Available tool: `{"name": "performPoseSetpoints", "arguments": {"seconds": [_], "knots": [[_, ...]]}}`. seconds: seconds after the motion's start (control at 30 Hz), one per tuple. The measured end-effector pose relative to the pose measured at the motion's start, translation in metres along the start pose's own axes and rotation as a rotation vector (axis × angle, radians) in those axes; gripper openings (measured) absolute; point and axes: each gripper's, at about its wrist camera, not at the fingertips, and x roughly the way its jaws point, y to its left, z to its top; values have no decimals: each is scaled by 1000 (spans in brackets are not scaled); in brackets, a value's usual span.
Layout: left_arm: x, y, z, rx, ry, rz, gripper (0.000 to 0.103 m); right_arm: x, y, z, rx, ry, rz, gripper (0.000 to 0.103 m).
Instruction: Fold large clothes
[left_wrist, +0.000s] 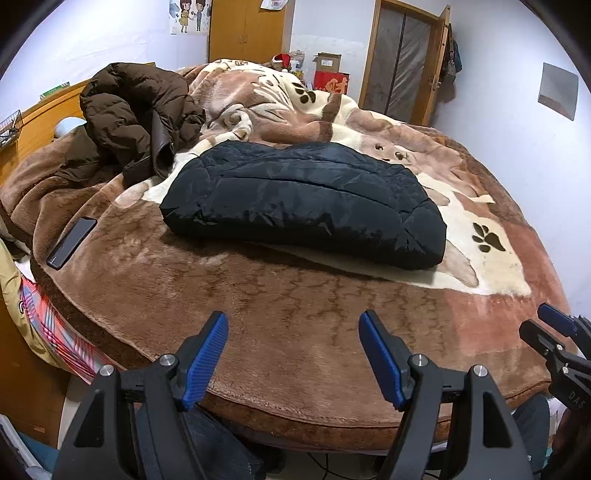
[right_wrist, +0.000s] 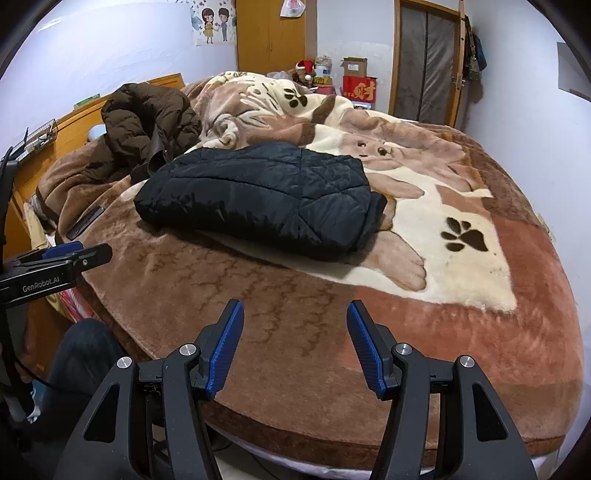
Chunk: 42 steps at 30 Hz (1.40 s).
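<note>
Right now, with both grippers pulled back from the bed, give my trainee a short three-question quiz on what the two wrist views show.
1. True or false: the black quilted jacket lies folded on the blanket.
2. Multiple choice: what lies near the bed's left edge, left of that jacket? A) a book B) a dark phone C) a remote control
3. Fill in: the crumpled garment behind the black one is a ____ puffer coat.

Key
1. True. No fingers touch it; the left gripper and right gripper are both open and empty.
2. B, the phone.
3. Brown: the brown puffer coat is not yet folded.
</note>
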Motion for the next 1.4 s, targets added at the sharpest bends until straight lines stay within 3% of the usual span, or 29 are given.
{"name": "performPoseSetpoints", "arguments": {"seconds": [1.4], "knots": [[11, -1, -2, 0, 21, 38, 75, 15, 8, -3, -9, 41, 19, 59]]}}
